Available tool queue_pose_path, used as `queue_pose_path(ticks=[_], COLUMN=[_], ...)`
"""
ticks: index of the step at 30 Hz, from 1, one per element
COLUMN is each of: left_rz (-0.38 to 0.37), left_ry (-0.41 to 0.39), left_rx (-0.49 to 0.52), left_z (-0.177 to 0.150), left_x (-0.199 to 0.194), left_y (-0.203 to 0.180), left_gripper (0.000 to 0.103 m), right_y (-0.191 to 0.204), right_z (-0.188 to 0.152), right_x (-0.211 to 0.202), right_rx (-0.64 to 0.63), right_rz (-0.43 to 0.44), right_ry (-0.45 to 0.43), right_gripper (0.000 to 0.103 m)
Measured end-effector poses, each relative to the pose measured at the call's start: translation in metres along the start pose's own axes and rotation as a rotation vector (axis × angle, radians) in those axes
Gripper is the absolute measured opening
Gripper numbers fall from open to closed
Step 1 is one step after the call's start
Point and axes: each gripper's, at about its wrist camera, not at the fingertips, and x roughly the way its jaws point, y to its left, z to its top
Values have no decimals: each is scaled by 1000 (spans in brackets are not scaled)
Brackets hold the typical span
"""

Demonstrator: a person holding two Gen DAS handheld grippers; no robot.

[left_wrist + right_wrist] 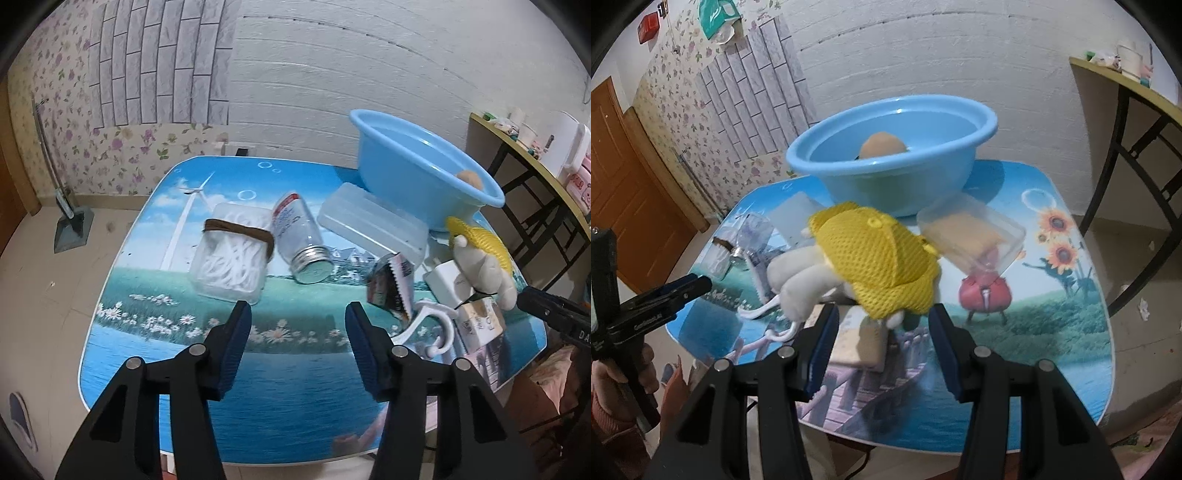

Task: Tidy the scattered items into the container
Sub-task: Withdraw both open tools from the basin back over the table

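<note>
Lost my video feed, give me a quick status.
Left gripper open, empty, above the table. Right gripper open, plush toy ahead. Blue basin holds one item; clutter crowds the toy.

walls (369,74): white brick, floral | floor (55,295): tiled | door (624,177): wooden

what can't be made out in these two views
- Round tan thing in the blue basin: the near wall hides its lower part in both views.
- Small box: right wrist view, the plush toy in yellow mesh covers its top.
- Clear bottle label: left wrist view, print too small.
</note>
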Motion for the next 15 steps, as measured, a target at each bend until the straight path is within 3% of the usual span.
queue_pose_path(ticks=[12,15], left_rz=[71,83], left_ry=[-4,-4], left_rx=[-6,-5], left_z=[7,9], left_x=[8,11], left_y=[27,34], left_gripper=[56,61], right_y=[21,27], right_z=[-5,-8], right_x=[13,16], right_rx=[-28,-37], right_rz=[25,32], right_ry=[51,68], right_gripper=[50,64])
